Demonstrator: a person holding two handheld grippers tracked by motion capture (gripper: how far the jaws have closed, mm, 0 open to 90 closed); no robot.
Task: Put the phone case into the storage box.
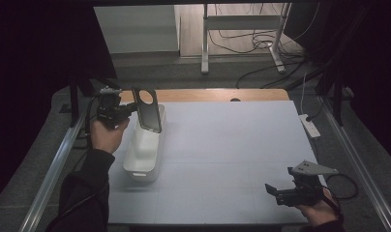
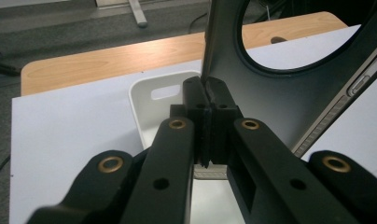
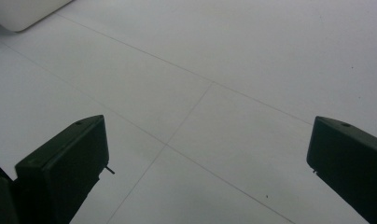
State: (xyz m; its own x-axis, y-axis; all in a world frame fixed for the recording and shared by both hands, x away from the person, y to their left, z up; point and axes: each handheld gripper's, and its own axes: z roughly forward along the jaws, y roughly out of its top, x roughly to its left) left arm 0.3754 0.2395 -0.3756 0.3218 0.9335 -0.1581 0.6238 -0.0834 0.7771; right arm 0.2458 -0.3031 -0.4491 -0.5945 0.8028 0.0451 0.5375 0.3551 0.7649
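Observation:
A dark phone case (image 1: 148, 110) with a large round camera hole hangs over the white bin (image 1: 144, 166) at the table's left. My left gripper (image 1: 128, 110) is shut on the case's edge, holding it upright above the bin's far end. In the left gripper view the jaws pinch the case (image 2: 280, 93) right at its rim, with the white bin (image 2: 149, 100) below. My right gripper (image 1: 276, 192) rests low near the table's front right corner, jaws wide apart. In the right gripper view, nothing lies between its fingers (image 3: 65, 163), just the white table surface.
The white table cover (image 1: 222, 145) spans most of the wooden tabletop (image 1: 208, 94). A white power strip (image 1: 309, 125) lies off the right edge. Metal rails run along both sides. A corner of the bin (image 3: 23, 14) appears at the top left of the right gripper view.

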